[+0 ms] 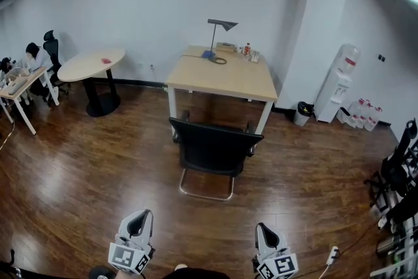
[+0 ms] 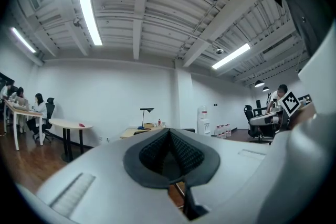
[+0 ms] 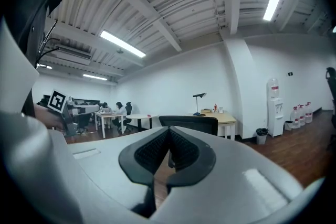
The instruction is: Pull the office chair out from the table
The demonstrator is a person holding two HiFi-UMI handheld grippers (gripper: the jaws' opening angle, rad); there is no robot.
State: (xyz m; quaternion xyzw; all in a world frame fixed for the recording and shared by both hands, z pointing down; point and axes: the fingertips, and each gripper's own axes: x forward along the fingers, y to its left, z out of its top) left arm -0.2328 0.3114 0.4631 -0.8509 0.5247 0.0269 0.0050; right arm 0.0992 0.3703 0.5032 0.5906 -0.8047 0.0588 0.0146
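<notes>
A black mesh-backed office chair on a chrome sled base (image 1: 214, 152) stands at the near edge of a light wooden rectangular desk with white legs (image 1: 225, 78). Its back faces the camera and its seat sits partly under the desktop. On the far end of the desk stand a grey angular lamp (image 1: 219, 32) and a few small bottles. A white water dispenser (image 1: 336, 88) and a black waste bin (image 1: 302, 113) stand against the wall to the right.

The left hand-held gripper (image 1: 138, 215) and the right hand-held gripper (image 1: 263, 230) hang low at the bottom of the head view, over the dark wooden floor (image 1: 85, 166). Both are well apart from the chair. Each is clenched with nothing between its jaws, and both point level toward the chair and desk.
</notes>
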